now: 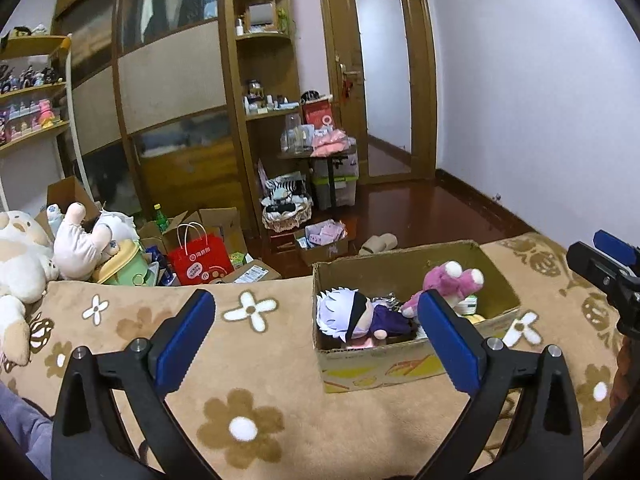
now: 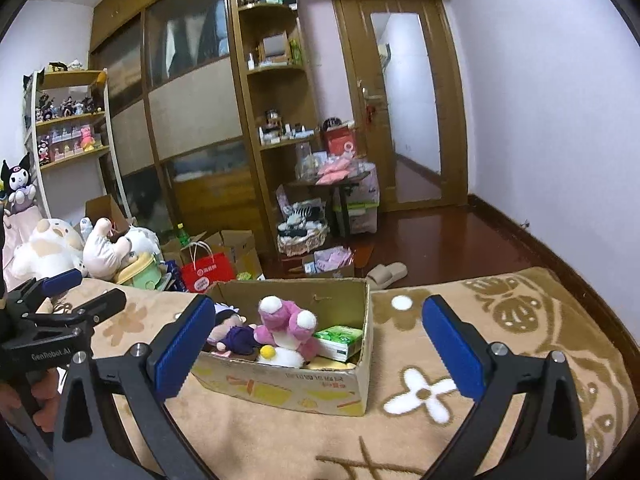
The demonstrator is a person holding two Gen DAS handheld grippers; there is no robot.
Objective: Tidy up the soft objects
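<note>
A cardboard box (image 1: 404,368) (image 2: 304,390) stands on the tan flowered blanket (image 1: 256,400) (image 2: 500,320). Inside lie a white-haired doll in purple (image 1: 352,316) (image 2: 234,334), a pink plush toy (image 1: 448,280) (image 2: 286,320) and a green tissue pack (image 2: 340,340). My left gripper (image 1: 316,312) hovers above the blanket just short of the box, open, nothing between its blue pads. My right gripper (image 2: 318,320) hangs before the box's near wall, open and empty too. Each gripper shows at the edge of the other's view, the right gripper (image 1: 604,260) and the left gripper (image 2: 80,292).
Big white and cream plush toys (image 1: 24,256) (image 2: 52,248) pile at the blanket's far left. Beyond the edge stand a red paper bag (image 1: 200,258) (image 2: 208,270), open cartons, a wardrobe, shelves and a door. Slippers (image 2: 386,272) lie on the dark floor.
</note>
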